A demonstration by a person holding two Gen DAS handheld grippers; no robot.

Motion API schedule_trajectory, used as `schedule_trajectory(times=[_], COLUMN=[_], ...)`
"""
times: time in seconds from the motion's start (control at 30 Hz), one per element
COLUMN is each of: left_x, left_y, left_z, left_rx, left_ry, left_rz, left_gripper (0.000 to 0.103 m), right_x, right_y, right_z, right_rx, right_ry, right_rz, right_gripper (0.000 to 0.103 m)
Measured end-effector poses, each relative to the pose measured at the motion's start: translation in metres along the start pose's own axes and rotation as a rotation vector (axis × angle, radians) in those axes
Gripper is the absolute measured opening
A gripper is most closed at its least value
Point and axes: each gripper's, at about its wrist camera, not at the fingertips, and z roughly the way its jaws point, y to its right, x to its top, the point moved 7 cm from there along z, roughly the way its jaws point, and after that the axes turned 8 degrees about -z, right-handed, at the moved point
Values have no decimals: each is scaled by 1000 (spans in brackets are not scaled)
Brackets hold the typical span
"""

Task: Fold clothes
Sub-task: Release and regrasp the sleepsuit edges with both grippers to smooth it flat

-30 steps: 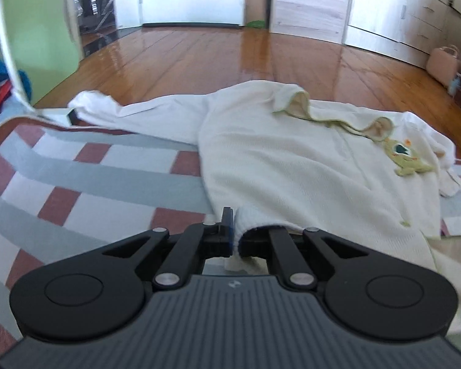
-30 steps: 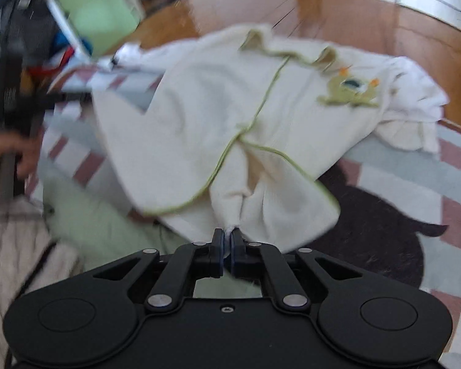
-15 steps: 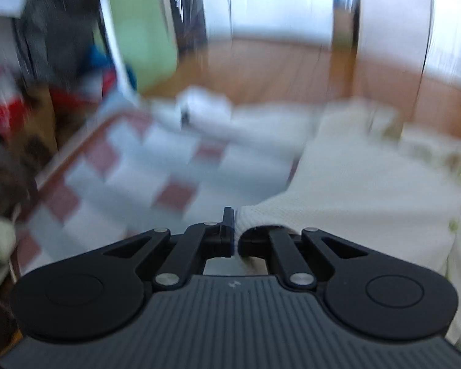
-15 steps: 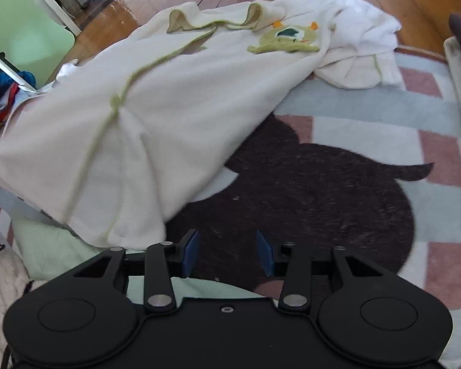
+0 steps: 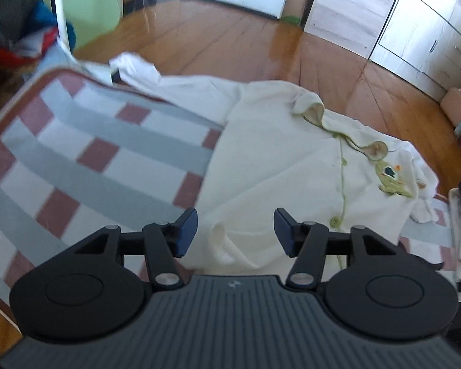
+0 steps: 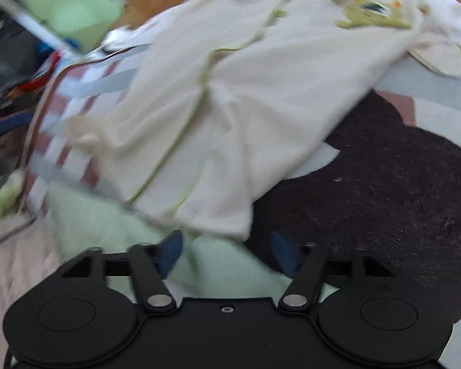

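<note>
A cream knitted cardigan (image 5: 279, 166) with green piping and a green frog patch (image 5: 392, 180) lies spread on a checked rug (image 5: 86, 160). My left gripper (image 5: 235, 230) hovers over its near hem with the jaws opening; the cloth lies below the gap, free of the pads. In the right wrist view the same cardigan (image 6: 261, 92) lies across the rug's dark bear shape (image 6: 384, 190). My right gripper (image 6: 227, 252) is just short of its lower corner, jaws opening, with nothing gripped between them.
A pale green cloth (image 6: 113, 230) lies under the right gripper. Wooden floor (image 5: 230, 46) stretches behind the rug to white cupboards (image 5: 430, 30). A green panel with a white frame (image 5: 86, 3) and a heap of coloured clothes (image 5: 37, 40) stand at the left.
Both grippers let go of the cardigan's hem and their jaws spread. The cardigan dropped flat on the rug. The left gripper rose and the right one sank toward the cloth.
</note>
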Motion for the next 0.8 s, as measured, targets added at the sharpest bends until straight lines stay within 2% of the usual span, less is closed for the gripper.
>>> schedule_trajectory(times=[0.03, 0.07, 0.1, 0.13, 0.17, 0.27, 0.33, 0.43, 0.47, 0.5, 0.57, 0.6, 0.67, 0.7, 0.73, 0.77, 0.8], left_x=[2, 0, -4, -8, -13, -21, -30, -47, -53, -58, -68, -73, -86, -92, -99, -107, -113], left_y=[5, 18, 32, 45, 57, 85, 102, 127, 135, 142, 153, 158, 166, 168, 168, 165, 161], left_z=[0, 3, 9, 15, 20, 35, 48, 66, 72, 78, 87, 92, 103, 108, 116, 123, 128], left_rx=[-7, -77, -145, -206, -267, -313, -358, -429, -452, -458, -453, -449, -458, -447, -396, -321, -272], left_ry=[4, -22, -64, -108, -152, -169, -224, -318, -350, -358, -341, -331, -334, -335, -349, -357, -348], left_rz=[20, 77, 126, 168, 211, 320, 373, 412, 417, 424, 456, 473, 554, 600, 659, 727, 767], left_gripper=[55, 55, 55, 56, 56, 58, 64, 65, 65, 67, 77, 78, 69, 46, 15, 8, 9], right_x=[1, 2, 4, 6, 11, 35, 53, 78, 84, 89, 100, 105, 114, 117, 119, 118, 116], right_y=[-4, -7, -11, -15, -20, -18, -12, 0, -1, -3, -6, -9, -15, -18, -19, -19, -18], right_z=[3, 7, 10, 9, 1, -30, -50, -67, -71, -74, -81, -86, -94, -96, -98, -98, -95], right_rx=[-23, -47, -70, -78, -65, -59, -56, -82, -67, -52, -11, 27, 89, 96, 87, 59, 34], right_ry=[-12, -24, -36, -25, 13, 155, 239, 279, 286, 294, 315, 337, 375, 383, 390, 392, 384], right_rz=[-40, -81, -121, -150, -163, -148, -124, -87, -85, -84, -79, -73, -65, -73, -84, -98, -110], right_gripper=[71, 63, 47, 5, 2, 1, 1, 2, 1, 1, 1, 1, 1, 1, 1, 2, 2])
